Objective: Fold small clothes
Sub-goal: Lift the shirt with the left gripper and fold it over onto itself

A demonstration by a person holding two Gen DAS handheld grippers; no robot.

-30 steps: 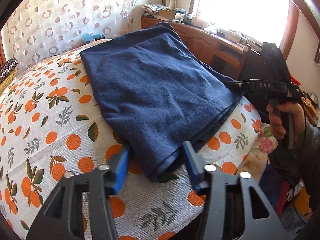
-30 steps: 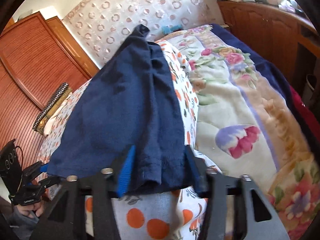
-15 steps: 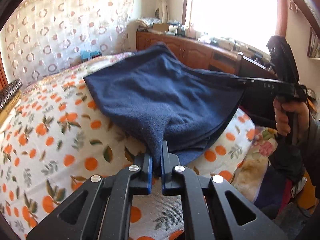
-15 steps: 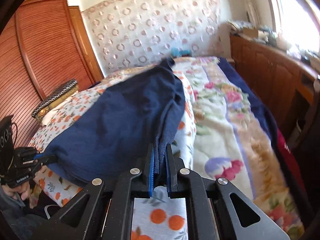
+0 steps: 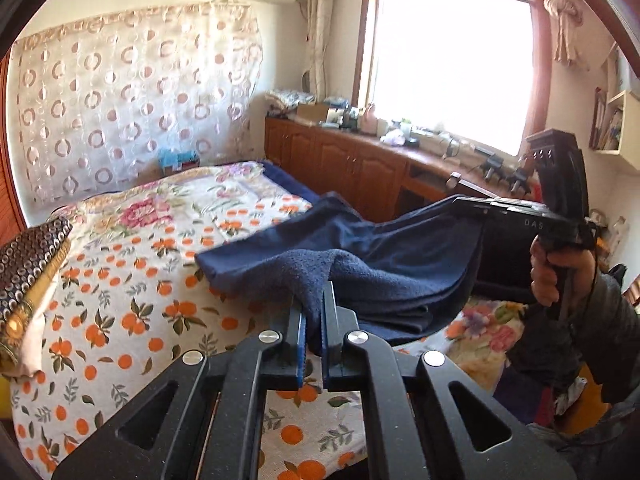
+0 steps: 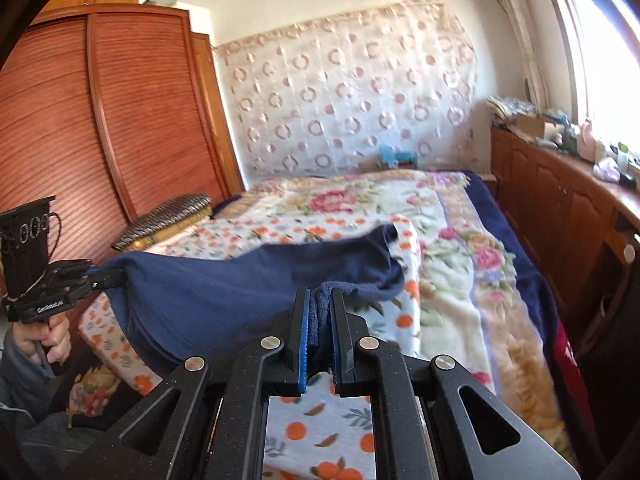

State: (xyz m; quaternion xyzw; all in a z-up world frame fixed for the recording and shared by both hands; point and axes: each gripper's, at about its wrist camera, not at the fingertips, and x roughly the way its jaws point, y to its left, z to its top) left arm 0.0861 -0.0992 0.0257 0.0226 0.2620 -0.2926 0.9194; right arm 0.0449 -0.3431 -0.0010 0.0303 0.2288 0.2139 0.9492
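The dark blue cloth (image 5: 400, 264) now hangs in the air between the two grippers, and only its far part touches the bed (image 5: 120, 320); one second ago it lay flat there. The left gripper (image 5: 314, 320) has closed its jaws on one near corner, and the right gripper (image 6: 320, 312) on the other, so both pinch the cloth tightly. The two hands have risen with it. I think this begins a fold: the lifted edge can go over to the far edge.
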